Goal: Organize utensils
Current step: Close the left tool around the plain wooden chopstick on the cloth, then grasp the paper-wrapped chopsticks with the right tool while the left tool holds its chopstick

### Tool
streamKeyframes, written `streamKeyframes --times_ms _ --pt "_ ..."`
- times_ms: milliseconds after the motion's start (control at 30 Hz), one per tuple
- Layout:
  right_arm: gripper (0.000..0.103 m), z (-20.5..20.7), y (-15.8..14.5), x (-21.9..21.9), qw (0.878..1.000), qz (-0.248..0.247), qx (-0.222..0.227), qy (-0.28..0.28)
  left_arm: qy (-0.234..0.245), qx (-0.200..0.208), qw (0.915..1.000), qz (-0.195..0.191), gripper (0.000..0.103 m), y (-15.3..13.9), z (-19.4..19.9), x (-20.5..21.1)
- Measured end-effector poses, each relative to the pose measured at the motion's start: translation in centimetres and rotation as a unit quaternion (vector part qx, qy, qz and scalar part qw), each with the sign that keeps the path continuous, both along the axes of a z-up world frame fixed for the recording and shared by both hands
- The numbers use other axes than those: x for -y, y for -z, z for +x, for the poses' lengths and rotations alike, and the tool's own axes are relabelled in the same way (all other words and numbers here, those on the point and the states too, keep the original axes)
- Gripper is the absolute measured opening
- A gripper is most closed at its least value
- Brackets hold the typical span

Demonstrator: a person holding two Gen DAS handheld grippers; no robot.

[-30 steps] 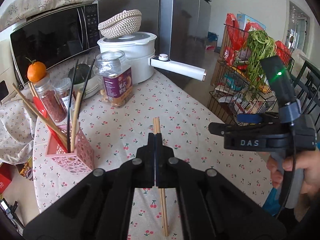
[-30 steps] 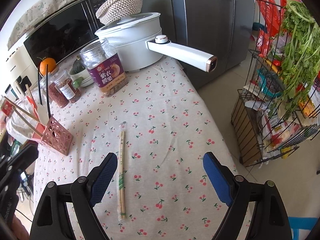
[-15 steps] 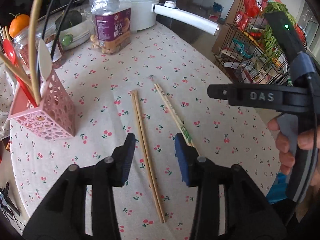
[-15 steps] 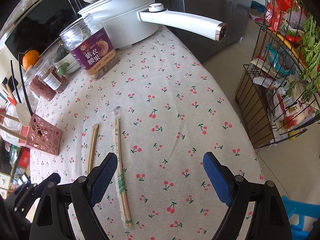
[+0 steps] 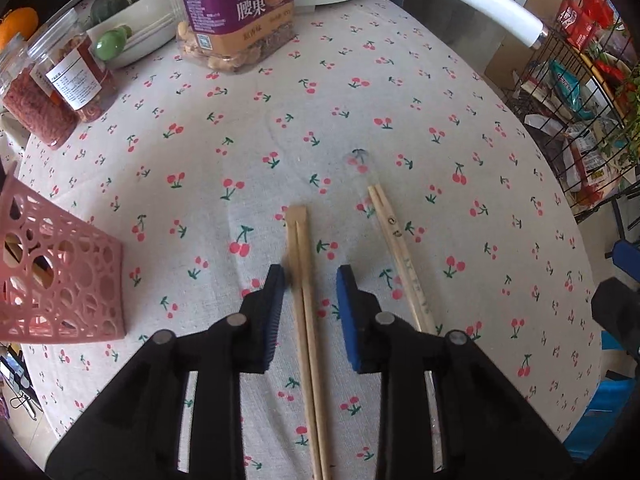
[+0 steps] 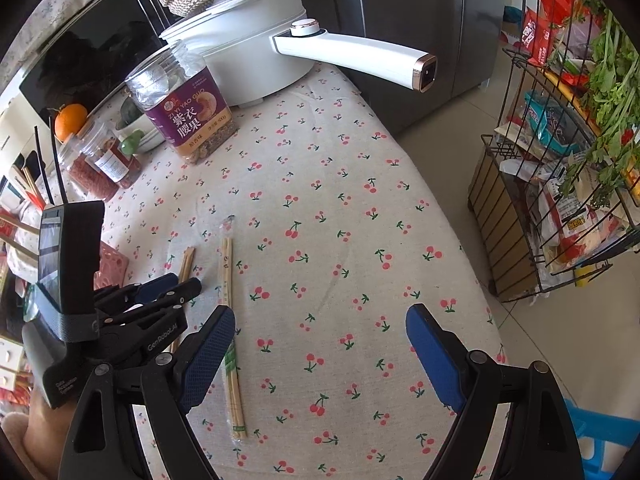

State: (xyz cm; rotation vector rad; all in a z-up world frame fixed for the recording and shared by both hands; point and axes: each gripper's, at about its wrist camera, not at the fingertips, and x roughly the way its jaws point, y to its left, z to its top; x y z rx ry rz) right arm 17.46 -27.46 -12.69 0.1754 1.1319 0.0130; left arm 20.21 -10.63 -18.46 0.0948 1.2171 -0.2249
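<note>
Left wrist view: bare chopsticks [image 5: 303, 280] lie between the closing jaws, untouched.

Left gripper [image 5: 310, 280]: black plastic arms, blue ribbed pads [image 5: 347, 280], round silver screws at the joints; in the right view its side reads "GenRobot.AI" in pale print, with a dark slab strapped on top by a grey band; right gripper [image 6: 320, 322]: the same black arms, blue textured pads, silver screws; a fuzzy beige sleeve [image 6: 16, 432] shows at the left hand.

At your twelve o'clock: a white electric pot [image 6: 248, 52], a purple-labelled nut jar [image 6: 188, 116]; at three, a wire rack [image 6: 560, 184] of groceries.
</note>
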Motion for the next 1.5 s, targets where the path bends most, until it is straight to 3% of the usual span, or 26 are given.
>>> streamKeyframes --times_ms 33,133,333,567,833,900,1133,1200,1433,1500 --pt "0.089 0.0 -0.1 -0.1 1.0 0.0 0.0 -0.001 0.004 -0.002 1.0 0.0 0.012 0.0 0.0 0.1" --pt "0.089 -0.3 -0.3 -0.1 1.0 0.002 0.003 0.001 0.013 0.016 0.9997 0.016 0.012 -0.7 -1.1 0.2" --pt "0.089 -0.7 -0.6 -0.1 1.0 0.003 0.008 0.009 0.039 0.085 0.9956 -0.006 0.012 -4.7 -5.3 -0.9" --pt "0.088 -1.0 -0.5 -0.6 1.0 0.016 0.001 0.018 0.078 0.162 0.9835 -0.024 0.012 -10.3 -10.3 -2.9" --pt "0.085 0.4 1.3 -3.3 1.0 0.014 -0.021 0.008 0.052 0.24 0.9668 -0.072 0.012 -14.6 -12.6 -7.5" --pt "0.08 1.2 2.2 -4.4 0.999 0.009 -0.032 0.0 0.04 0.263 0.9604 -0.083 0.012 -14.8 -13.1 -8.7" --pt "0.054 4.5 5.9 -8.0 0.997 -0.005 -0.069 -0.024 0.014 0.282 0.951 -0.126 0.012 -15.5 -13.0 -11.4" --pt "0.045 5.4 6.6 -8.9 0.997 -0.019 -0.072 -0.03 0.007 0.278 0.9514 -0.133 0.012 -15.5 -12.8 -12.1" --pt "0.035 6.6 7.5 -11.8 0.992 -0.091 -0.067 -0.053 -0.006 0.267 0.953 -0.142 0.012 -15.1 -12.2 -13.4" --pt "0.023 6.7 7.5 -12.1 0.993 -0.084 -0.068 -0.056 -0.008 0.266 0.9535 -0.142 0.012 -15.0 -12.2 -13.6"
